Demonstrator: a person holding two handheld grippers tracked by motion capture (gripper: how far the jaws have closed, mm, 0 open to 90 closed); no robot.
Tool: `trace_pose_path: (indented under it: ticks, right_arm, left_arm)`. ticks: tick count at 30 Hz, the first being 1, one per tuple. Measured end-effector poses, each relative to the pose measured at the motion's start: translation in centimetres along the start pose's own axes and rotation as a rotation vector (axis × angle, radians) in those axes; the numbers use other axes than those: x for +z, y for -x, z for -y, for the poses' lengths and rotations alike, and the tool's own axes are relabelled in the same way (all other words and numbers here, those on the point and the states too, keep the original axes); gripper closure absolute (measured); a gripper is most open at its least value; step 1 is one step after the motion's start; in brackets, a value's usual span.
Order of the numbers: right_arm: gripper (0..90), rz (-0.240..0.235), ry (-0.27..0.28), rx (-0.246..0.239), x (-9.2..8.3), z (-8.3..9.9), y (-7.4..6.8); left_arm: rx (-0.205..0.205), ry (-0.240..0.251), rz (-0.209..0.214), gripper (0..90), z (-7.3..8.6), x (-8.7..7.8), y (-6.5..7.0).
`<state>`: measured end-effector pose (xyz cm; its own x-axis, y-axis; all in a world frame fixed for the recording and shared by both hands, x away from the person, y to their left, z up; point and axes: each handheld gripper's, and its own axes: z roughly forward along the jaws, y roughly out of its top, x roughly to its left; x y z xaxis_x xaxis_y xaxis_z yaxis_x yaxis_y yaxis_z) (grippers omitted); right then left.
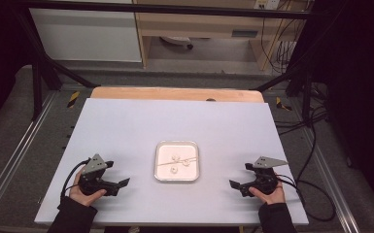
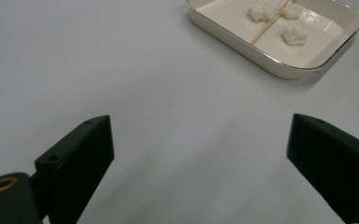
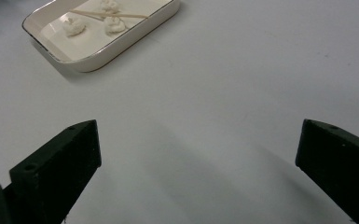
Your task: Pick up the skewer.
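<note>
white tray [image 1: 177,145] with three pale lumps [image 1: 174,170] and a stick [image 1: 167,163], between left tool [image 1: 121,184] and right tool [image 1: 234,185], both wide open, empty

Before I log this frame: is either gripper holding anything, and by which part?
Nothing is held. The left gripper and right gripper rest open on the table, apart from the tray.

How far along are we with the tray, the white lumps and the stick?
Nothing looks started. The tray sits mid-table holding three white lumps with a thin stick lying across it among them. Nothing is in hand: the left gripper and right gripper rest open on the table either side of the tray, touching nothing. Reaching in and handling the stick and lumps is all still ahead.
</note>
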<state>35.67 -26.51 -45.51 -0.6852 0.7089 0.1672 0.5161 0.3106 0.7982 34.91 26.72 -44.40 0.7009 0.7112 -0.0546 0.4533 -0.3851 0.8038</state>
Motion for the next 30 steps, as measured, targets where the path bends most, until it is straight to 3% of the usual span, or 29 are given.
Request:
trace_pose_path:
  ticks: [18, 23, 30]
  right_arm:
    - [0.8, 0.002, -0.012, 0.001, 0.0, 0.0, 0.0]
    - [0.9, 0.006, -0.015, -0.002, 0.0, 0.0, 0.0]
    - [0.9, 0.007, -0.023, -0.004, 0.1, 0.0, -0.1]
  left_arm:
    - [0.012, -0.014, 0.006, 8.3, -0.9, 0.3, 0.7]
    - [0.010, -0.015, -0.006, 14.3, -1.7, 0.5, 1.2]
    - [0.031, -0.026, -0.010, 32.6, -3.2, 1.1, 2.2]
